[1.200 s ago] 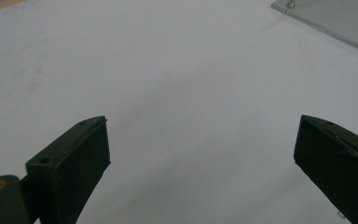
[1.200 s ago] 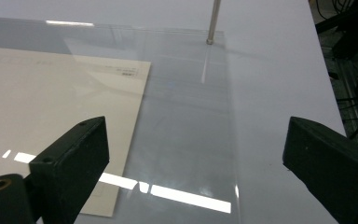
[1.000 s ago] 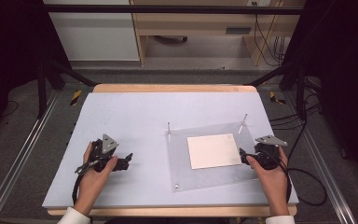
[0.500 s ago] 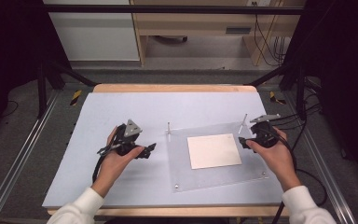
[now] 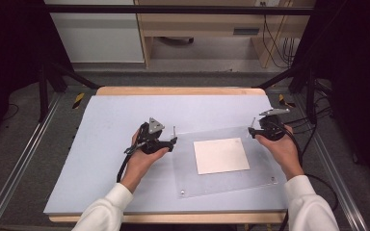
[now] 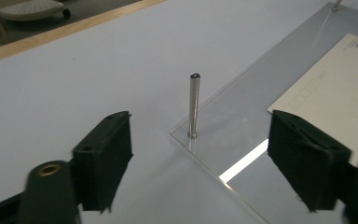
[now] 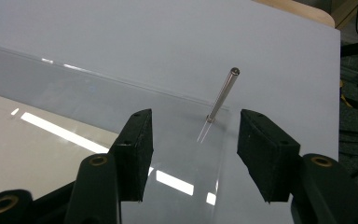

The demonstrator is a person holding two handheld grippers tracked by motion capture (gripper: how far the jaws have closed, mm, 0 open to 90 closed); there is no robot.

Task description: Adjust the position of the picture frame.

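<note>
A lab: black-curtained aluminium frame (image 5: 14,173), cables (image 5: 274,33), workbench (image 5: 192,36).

A clear flat plastic sheet (image 5: 260,166) lies on the table, turned a little. A pale square paper card (image 5: 221,155) lies under its middle. A thin shiny metal pin (image 6: 194,105) stands straight up at its far left corner. Another thin metal pin (image 7: 222,100) stands at the far right corner.

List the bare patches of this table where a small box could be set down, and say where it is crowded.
Free: the pale table top left of the left gripper, and the strip beyond the clear plate's far edge. Crowded: the plate itself, with the cream card, upright metal pins at its far corners, and the right gripper.
</note>
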